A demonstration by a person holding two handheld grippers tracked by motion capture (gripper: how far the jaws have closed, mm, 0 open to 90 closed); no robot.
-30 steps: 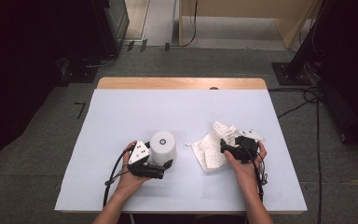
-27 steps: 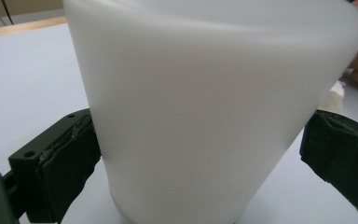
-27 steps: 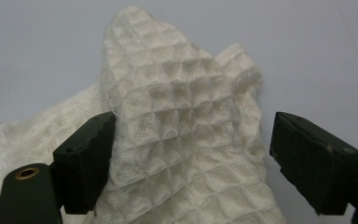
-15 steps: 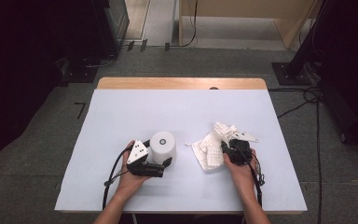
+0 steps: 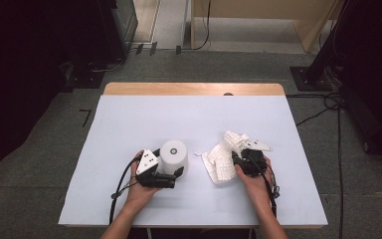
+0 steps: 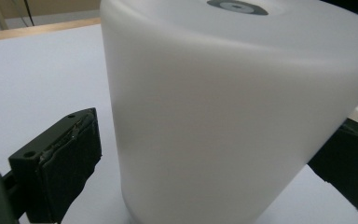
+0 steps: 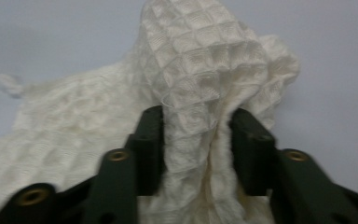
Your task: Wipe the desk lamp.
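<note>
Since a second earlier, the right gripper (image 5: 238,162) had shifted only slightly against the cloth, and its jaws had closed in tight and then just been opening again, with a bunched fold of the white waffle-weave cloth (image 5: 224,160) between them. In the right gripper view both black jaws stood either side of that raised fold (image 7: 196,98), the pads touching its flanks, so the gripper was clenched on the cloth. The rest of the cloth spread away across the pale tabletop to the left in that view, rumpled and partly lifted. From the high view, the cloth lay crumpled on the right half of the table (image 5: 129,119), just in front of the person's right hand (image 5: 251,177), one corner trailing towards the white cylinder.

The left gripper (image 5: 175,174) had kept its place. Its jaws stood around the base of the white cylinder (image 5: 173,155), which stood upright on the table with a dark ring at the middle of its top. In the left gripper view the cylinder (image 6: 223,112) sat between the two jaws; the left jaw showed a narrow strip of table between its pad and the cylinder wall, and the right jaw was mostly hidden behind the cylinder, so I could not tell whether the pads pressed on it. The cylinder and cloth lay near each other but apart.
</note>
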